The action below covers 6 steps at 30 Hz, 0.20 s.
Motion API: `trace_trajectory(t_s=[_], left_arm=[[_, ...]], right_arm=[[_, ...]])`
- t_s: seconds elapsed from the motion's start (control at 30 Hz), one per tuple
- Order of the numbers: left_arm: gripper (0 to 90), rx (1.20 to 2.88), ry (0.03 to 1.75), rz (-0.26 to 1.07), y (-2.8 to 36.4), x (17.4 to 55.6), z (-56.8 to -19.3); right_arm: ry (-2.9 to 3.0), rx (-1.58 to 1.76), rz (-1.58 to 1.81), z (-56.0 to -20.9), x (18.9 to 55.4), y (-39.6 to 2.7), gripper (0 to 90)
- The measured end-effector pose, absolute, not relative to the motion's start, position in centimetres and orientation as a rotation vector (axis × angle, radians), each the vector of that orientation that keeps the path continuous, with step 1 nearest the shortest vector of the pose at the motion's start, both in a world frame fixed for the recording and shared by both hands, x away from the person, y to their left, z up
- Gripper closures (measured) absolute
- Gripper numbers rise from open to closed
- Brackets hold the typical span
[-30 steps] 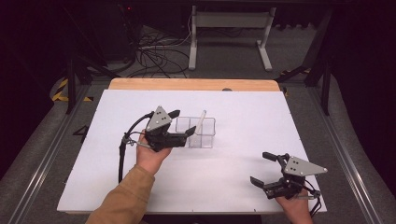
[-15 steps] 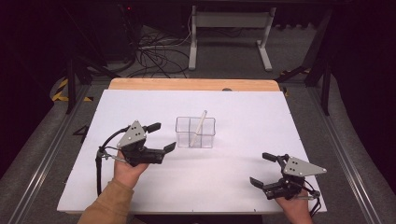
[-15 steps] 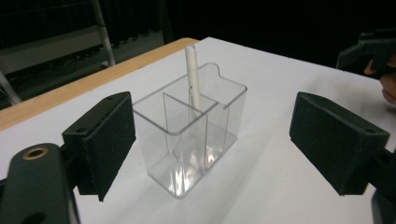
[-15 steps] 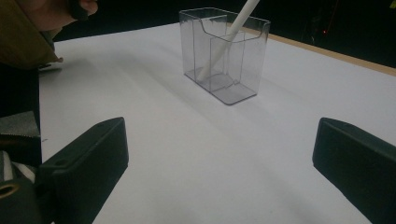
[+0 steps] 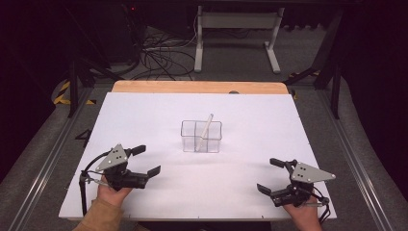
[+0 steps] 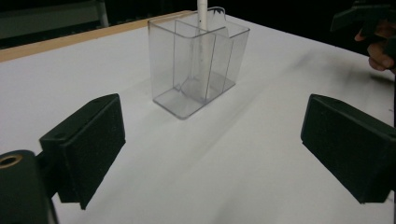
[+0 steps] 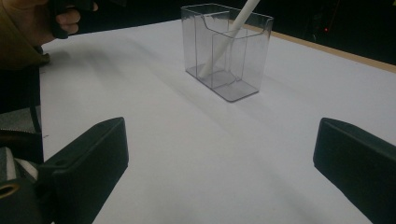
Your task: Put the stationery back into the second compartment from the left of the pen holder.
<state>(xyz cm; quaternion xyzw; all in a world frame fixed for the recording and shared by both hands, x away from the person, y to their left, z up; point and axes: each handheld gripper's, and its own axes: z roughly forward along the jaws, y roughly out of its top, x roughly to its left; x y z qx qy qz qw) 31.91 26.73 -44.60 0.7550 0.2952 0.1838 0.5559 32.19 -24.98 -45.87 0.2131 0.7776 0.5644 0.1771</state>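
Now the left gripper [image 5: 146, 161] stood near the table's 8 o'clock corner with nothing between its jaws, which had just been opening and stood wide. The right gripper [image 5: 267, 176] rested near 4 o'clock, also spread wide and holding nothing. Between them, at the centre of the white table [image 5: 240, 187], stood the clear plastic box [image 5: 201, 136] with 2 compartments, and the thin white stick [image 5: 205, 130] leaned inside it, its top tilted toward 1 o'clock.

I judged that the main risk was the box itself: it looked light, with smooth hard walls, and on the smooth matte sheet a careless push from either gripper could slide it or tip it over, and the stick would fall out. The stick was slim and round, so it could also roll away or slip from the flat black pads [image 6: 88, 144] if it was pinched off centre. The leaning top could be knocked by a jaw that came from above
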Motion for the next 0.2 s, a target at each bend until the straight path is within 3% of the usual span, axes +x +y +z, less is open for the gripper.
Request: trace_trajectory(t_s=[0.2], left_arm=[[5.5, 1.774, 0.702, 0.45, 28.3, 30.6, -45.5]], right_arm=[[2.207, 0.605, 1.592, -46.0, 32.3, -25.0, 3.6]])
